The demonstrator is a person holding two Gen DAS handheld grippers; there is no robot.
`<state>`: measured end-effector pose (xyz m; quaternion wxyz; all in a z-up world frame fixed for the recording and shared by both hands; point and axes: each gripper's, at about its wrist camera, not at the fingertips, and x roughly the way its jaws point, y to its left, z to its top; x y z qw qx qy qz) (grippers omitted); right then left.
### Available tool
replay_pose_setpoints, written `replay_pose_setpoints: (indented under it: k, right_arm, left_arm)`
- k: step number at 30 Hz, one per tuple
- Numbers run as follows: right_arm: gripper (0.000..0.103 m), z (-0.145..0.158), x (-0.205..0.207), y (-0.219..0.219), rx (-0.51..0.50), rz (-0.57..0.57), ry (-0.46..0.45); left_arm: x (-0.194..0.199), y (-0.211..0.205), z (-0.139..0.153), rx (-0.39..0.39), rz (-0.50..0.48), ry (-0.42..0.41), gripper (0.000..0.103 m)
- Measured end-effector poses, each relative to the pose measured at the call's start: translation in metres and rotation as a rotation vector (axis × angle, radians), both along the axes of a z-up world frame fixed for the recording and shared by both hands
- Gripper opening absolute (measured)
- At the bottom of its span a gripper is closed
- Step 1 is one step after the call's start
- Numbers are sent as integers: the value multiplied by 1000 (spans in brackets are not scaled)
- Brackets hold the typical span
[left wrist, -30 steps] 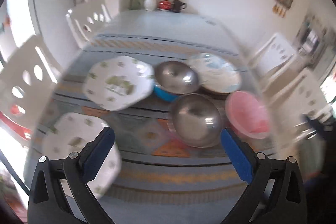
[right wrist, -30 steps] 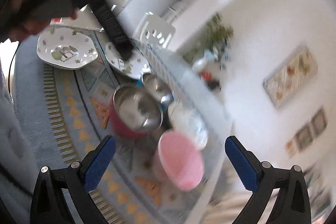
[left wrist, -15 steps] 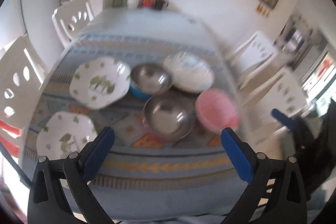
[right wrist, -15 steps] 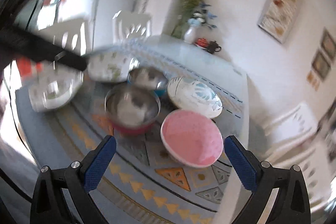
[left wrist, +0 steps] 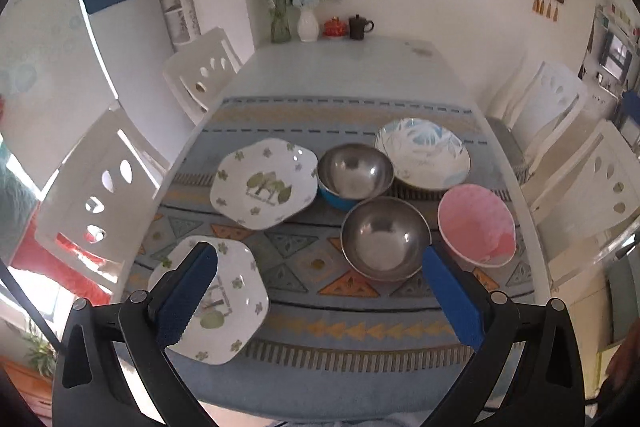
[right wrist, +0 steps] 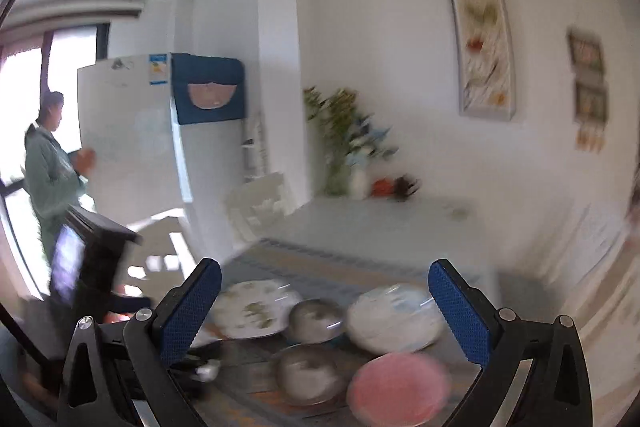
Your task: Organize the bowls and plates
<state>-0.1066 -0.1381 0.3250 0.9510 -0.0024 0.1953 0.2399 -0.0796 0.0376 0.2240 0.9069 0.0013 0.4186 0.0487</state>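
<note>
Six dishes sit on the patterned cloth at the near half of the counter (left wrist: 360, 67): near clover plate (left wrist: 224, 307) by the near-left corner, far clover plate (left wrist: 264, 183) behind it, near steel bowl (left wrist: 384, 239) mid-front, far steel bowl (left wrist: 354, 173) in a blue bowl, leaf-print bowl (left wrist: 424, 153) toward the right edge, pink bowl (left wrist: 476, 225) right of the near steel bowl. Left gripper (left wrist: 316, 291) hovers wide open, empty. Right gripper (right wrist: 324, 311) also wide open, empty, view blurred. Likely step: pick a first dish. Pinch a plate by its rim, lift level, stack like on like.
</note>
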Motion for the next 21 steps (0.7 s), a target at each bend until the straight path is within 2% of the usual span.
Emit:
replay_pose_setpoints:
  k: [1,3,7,10,12,15,17,21]
  right_arm:
    - [103,-7,4,-1,44,25,48]
    - [103,-16,9,-1,80,31,90]
    - [103,-22,20,-14,93,-51,140]
    - [103,-31,27,-31,113,-129,198]
    - [103,-41,36,-41,118,-193,260]
    - [103,-56,43,-59,203,-222,377]
    - [103,-58,46,-63,222,-230,400]
    - [103,-58,41,-61,186,-235,405]
  left_arm:
    - [1,1,-2,-8,-7,2,102]
    - [4,-2,-3,-27,-24,4,102]
    - [6,-10,-3,-55,-59,1,102]
    - [5,-12,-9,-63,-50,19,102]
    - [7,-12,-16,-53,-34,54,102]
    - [7,-12,-20,-56,-28,72,102]
    - [7,-11,-19,-68,-23,67,102]
    - [9,-9,-17,-69,-15,61,102]
